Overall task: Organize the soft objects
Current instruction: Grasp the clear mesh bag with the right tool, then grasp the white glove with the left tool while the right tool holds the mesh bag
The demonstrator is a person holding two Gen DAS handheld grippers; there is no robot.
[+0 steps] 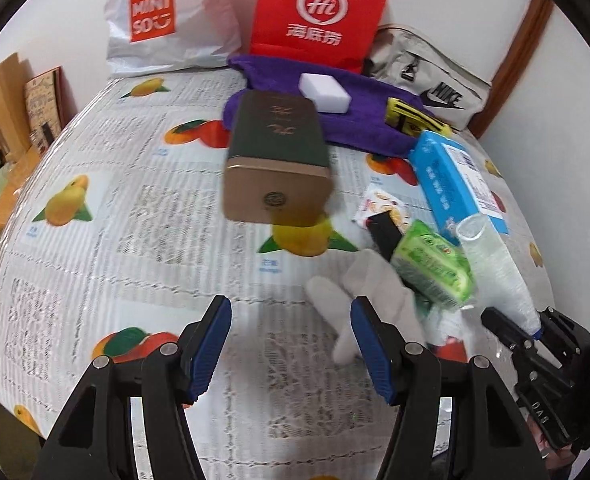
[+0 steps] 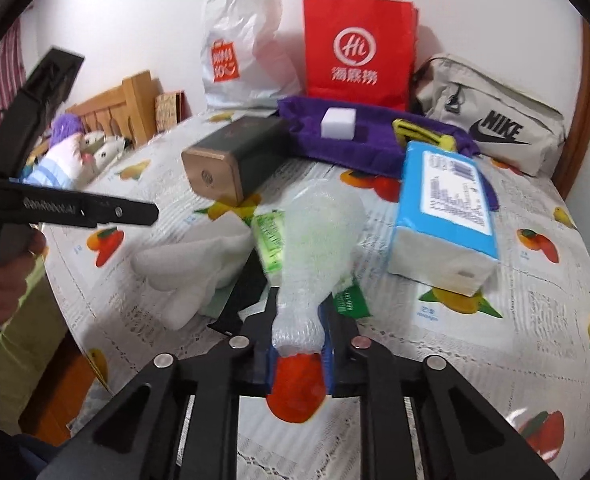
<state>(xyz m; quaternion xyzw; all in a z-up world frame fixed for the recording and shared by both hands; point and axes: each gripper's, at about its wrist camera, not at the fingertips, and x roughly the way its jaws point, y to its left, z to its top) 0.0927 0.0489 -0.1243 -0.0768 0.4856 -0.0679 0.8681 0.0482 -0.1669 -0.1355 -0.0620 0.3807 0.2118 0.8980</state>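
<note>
Nearest the right wrist camera, the right gripper (image 2: 297, 344) has its two blue-padded fingers (image 2: 329, 356) pinching the narrow end of a white foam-net sleeve (image 2: 319, 240), which widens away from the camera and is carried above a table covered by a white fruit-printed cloth (image 2: 495, 360). Under the sleeve lies a green plastic-wrapped tissue packet (image 2: 269, 240), with a white cloth glove (image 2: 187, 268) to its left. To the right lies a blue-and-white soft pack of tissues (image 2: 443, 216), label upward. Behind these a dark green rectangular tin with a gold end (image 2: 231, 156) lies on its side, just in front of a rumpled purple towel (image 2: 335, 144). A white block of sponge (image 2: 338, 122) and a yellow-and-black object (image 2: 423, 134) rest on the towel. Against the wall stand a white plastic shopping bag (image 2: 247, 52) and a red paper carrier bag (image 2: 359, 48); a beige fabric pouch with a black logo (image 2: 491, 128) lies to their right.

In the left wrist view, the left gripper (image 1: 291, 344) hovers over the cloth with its blue pads (image 1: 211, 344) spread apart and nothing between them; the glove lies just beyond its right finger.
</note>
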